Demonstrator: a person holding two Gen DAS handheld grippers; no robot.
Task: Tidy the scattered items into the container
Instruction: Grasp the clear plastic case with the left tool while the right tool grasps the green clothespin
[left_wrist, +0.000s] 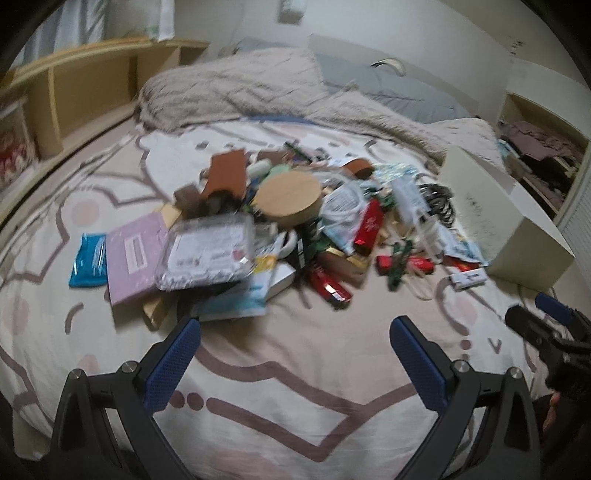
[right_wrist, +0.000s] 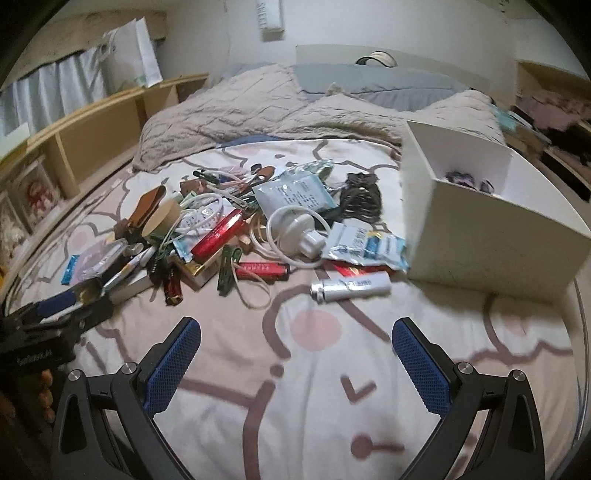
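Nearest in each wrist view, both grippers stand wide open over the bed (right_wrist: 295, 387) with nothing between their blue pads: the left gripper (left_wrist: 295, 354) on the near side of the pile, the right gripper (right_wrist: 295, 354) nearer the container. Each hovers above the patterned sheet, short of any item.

Just beyond the right gripper a silver-and-white tube (right_wrist: 351, 287) lies alone on the sheet, in front of the container and apart from it. Behind the tube sits the pile (right_wrist: 236, 229) of scattered items: a red lighter-like stick (right_wrist: 261, 271), a green clothes peg (right_wrist: 229, 269), a white coiled cable with plug (right_wrist: 295, 232), foil packets, and a round cork-topped box (left_wrist: 290, 199) near the pile's middle. At the pile's left edge lie a lilac booklet (left_wrist: 135, 254) and a blue packet (left_wrist: 88, 260).

The white container (right_wrist: 480, 236) stands open-topped on the bed to the right of the pile, just beside its nearest packets, with a few small dark things inside. Behind the pile a beige quilt (right_wrist: 258, 107) is bunched up.
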